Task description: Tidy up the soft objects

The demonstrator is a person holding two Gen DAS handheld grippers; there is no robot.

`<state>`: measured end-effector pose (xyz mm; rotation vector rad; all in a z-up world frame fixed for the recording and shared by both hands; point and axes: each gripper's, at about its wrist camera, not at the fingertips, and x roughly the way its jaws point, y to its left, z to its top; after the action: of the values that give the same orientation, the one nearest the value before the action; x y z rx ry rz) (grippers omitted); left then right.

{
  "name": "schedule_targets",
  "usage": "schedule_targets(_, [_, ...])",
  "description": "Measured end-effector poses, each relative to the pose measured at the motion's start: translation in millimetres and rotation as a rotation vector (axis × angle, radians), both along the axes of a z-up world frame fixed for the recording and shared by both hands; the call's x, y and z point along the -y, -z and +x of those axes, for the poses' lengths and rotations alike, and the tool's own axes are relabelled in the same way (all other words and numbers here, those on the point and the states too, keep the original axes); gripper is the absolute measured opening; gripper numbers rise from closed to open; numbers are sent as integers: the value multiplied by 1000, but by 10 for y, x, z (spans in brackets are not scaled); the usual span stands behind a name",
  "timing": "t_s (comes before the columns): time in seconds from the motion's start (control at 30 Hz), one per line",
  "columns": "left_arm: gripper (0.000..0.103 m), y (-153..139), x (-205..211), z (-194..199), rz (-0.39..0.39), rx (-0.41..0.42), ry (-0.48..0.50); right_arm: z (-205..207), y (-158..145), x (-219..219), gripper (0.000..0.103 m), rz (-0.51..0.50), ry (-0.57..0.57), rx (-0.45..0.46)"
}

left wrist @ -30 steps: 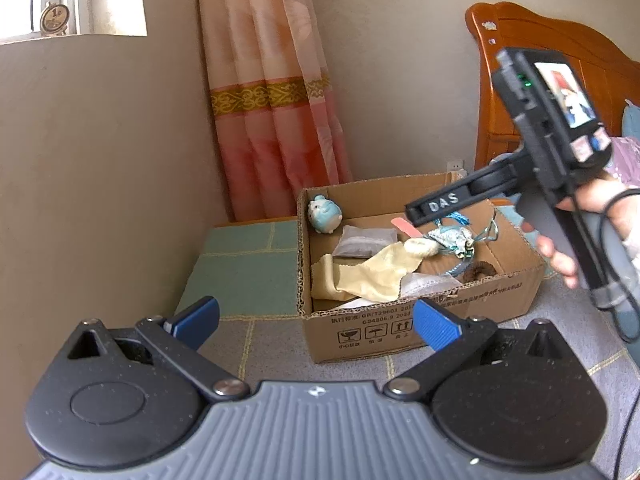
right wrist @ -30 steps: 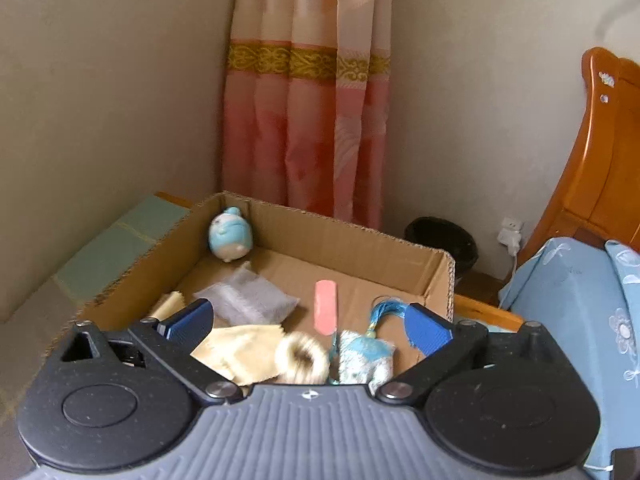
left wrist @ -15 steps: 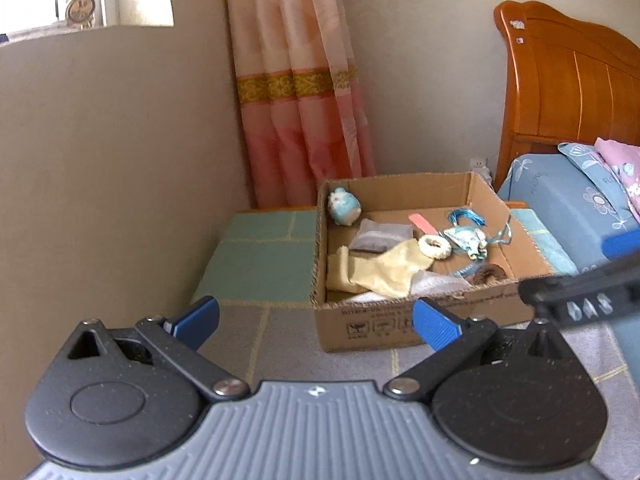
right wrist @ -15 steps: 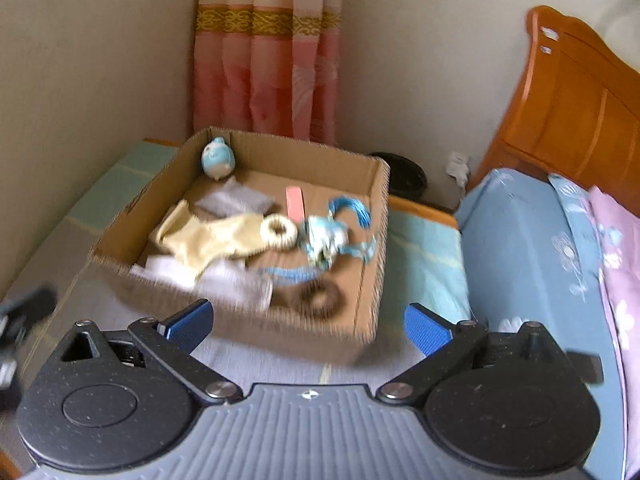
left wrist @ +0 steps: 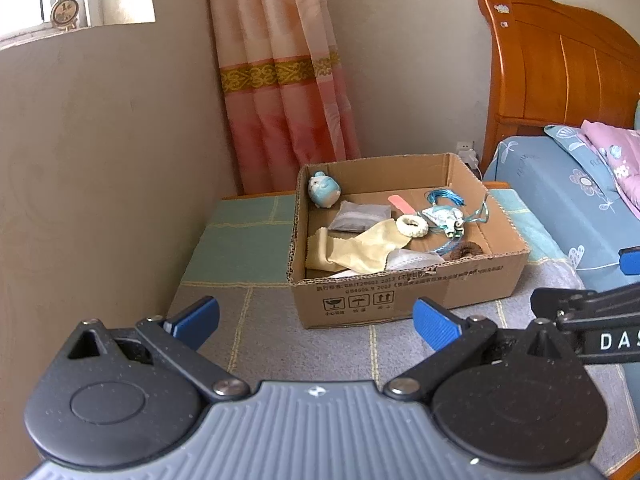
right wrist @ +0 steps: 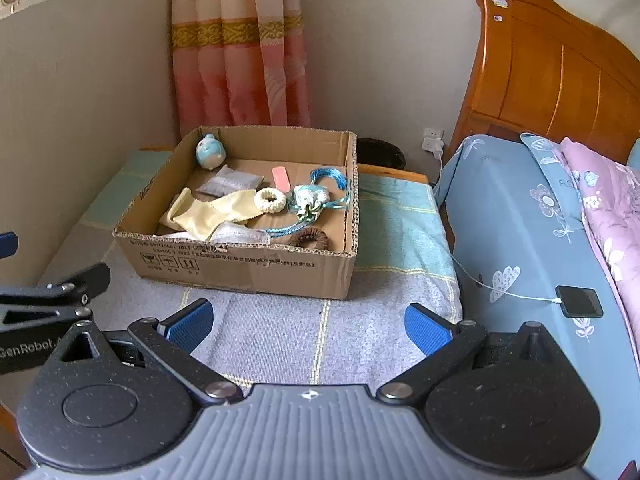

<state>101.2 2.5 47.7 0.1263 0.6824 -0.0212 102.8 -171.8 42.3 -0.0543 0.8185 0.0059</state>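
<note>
An open cardboard box (left wrist: 404, 300) (right wrist: 248, 268) stands on a grey and green mat. Inside lie a blue plush toy (left wrist: 323, 190) (right wrist: 210, 152), a yellow cloth (left wrist: 360, 250) (right wrist: 208, 214), a white scrunchie (left wrist: 413, 225) (right wrist: 270, 200), a brown scrunchie (right wrist: 309, 239), a blue pouch with cord (right wrist: 310, 198), a grey sachet (left wrist: 360, 216) and a pink strip (right wrist: 281, 178). My left gripper (left wrist: 314, 322) is open and empty, well short of the box. My right gripper (right wrist: 308, 322) is open and empty, also short of it.
A bed with blue sheet (right wrist: 520, 216) and wooden headboard (right wrist: 552, 68) lies at right, with a phone on a cable (right wrist: 579, 301) on it. A curtain (left wrist: 280, 80) and a wall are behind. A black bin (right wrist: 378, 152) sits behind the box.
Both grippers have pulled back from the box. The right one was over the box a second ago and now sits beside the left one. Both stay open.
</note>
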Motion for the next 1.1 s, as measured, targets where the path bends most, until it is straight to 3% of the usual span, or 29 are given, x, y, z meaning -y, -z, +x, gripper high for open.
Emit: schedule_targets(1.1, [103, -40, 17, -38, 1, 6, -5, -91, -91, 23, 103, 5, -2, 29])
